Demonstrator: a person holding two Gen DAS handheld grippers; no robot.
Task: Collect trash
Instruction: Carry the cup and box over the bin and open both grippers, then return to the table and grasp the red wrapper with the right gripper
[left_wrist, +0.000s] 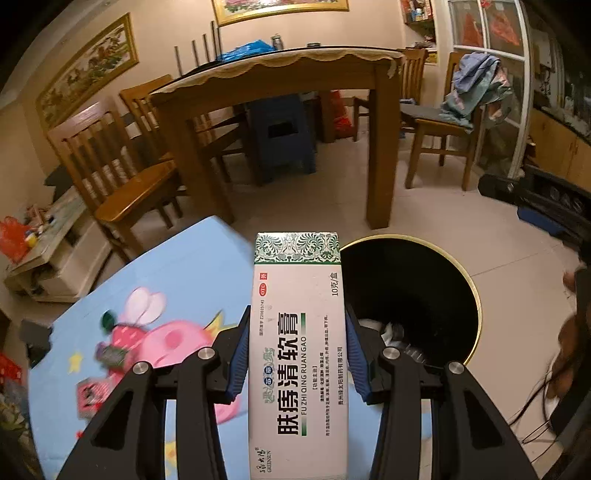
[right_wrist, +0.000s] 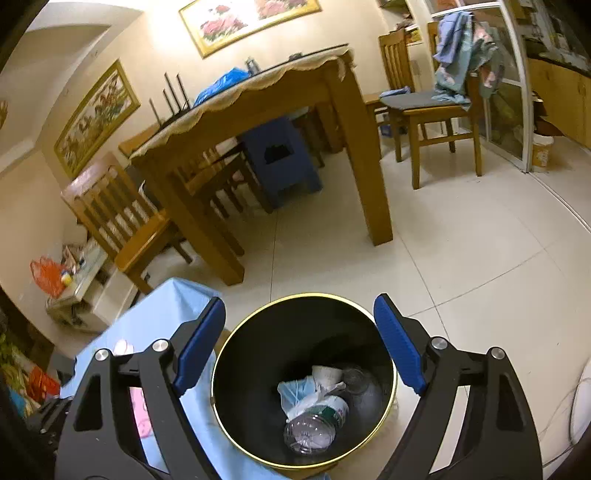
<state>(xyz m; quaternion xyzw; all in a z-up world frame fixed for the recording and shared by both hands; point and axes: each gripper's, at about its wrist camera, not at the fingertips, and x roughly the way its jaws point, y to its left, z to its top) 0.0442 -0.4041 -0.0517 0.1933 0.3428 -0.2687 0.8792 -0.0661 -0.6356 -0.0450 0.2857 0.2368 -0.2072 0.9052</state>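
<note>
Left gripper (left_wrist: 297, 354): pads clamped on ointment box (left_wrist: 298, 343), box held lengthwise above blue cartoon cloth (left_wrist: 155, 295), just beside bin | Right gripper (right_wrist: 300, 343): jaws spread wide, nothing between, poised over black bin (right_wrist: 236, 369) | Bin holds plastic bottle (right_wrist: 314, 428), crumpled wrappers (right_wrist: 306, 391).

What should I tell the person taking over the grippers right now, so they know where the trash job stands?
Left gripper: shut on the ointment box, held above the blue tabletop, beside the bin's rim.
Right gripper: open, empty, above the black trash bin.
Already in the bin: a plastic bottle, a face mask, a paper cup.
Left to do: bring the ointment box over the bin's opening and release it. These views do not show whether more trash remains on the table.
</note>
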